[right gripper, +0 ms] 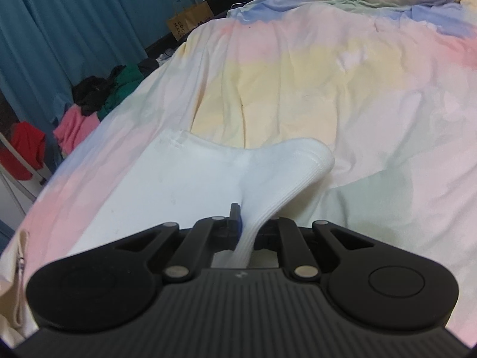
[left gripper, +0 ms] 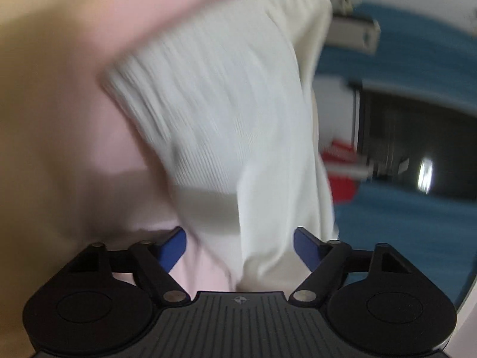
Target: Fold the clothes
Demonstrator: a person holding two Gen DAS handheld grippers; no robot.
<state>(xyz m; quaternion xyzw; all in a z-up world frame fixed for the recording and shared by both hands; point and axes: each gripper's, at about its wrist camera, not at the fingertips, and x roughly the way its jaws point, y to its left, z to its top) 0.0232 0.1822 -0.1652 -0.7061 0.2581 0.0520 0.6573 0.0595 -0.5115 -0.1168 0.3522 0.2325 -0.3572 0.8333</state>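
While our right gripper point(right gripper: 243, 226) pinches the white sock point(right gripper: 268, 179), its ribbed length runs far-right; left gripper point(left gripper: 240, 247) straddles it, released.

The left wrist view is smeared by motion; the white sock point(left gripper: 226, 137) hides the bedding behind; the right gripper point(right gripper: 243, 226) covers its pinched end.

A bedroom in a home. A bed under a rumpled pastel duvet point(right gripper: 298, 89) of pink, yellow, blue and green fills most of the right wrist view. Left of the bed hang blue curtains point(right gripper: 74, 29). Between curtains and bed lies a heap of clothes point(right gripper: 89, 104) in black, green, pink and red, and beyond the heap stands a brown paper bag point(right gripper: 189, 24).
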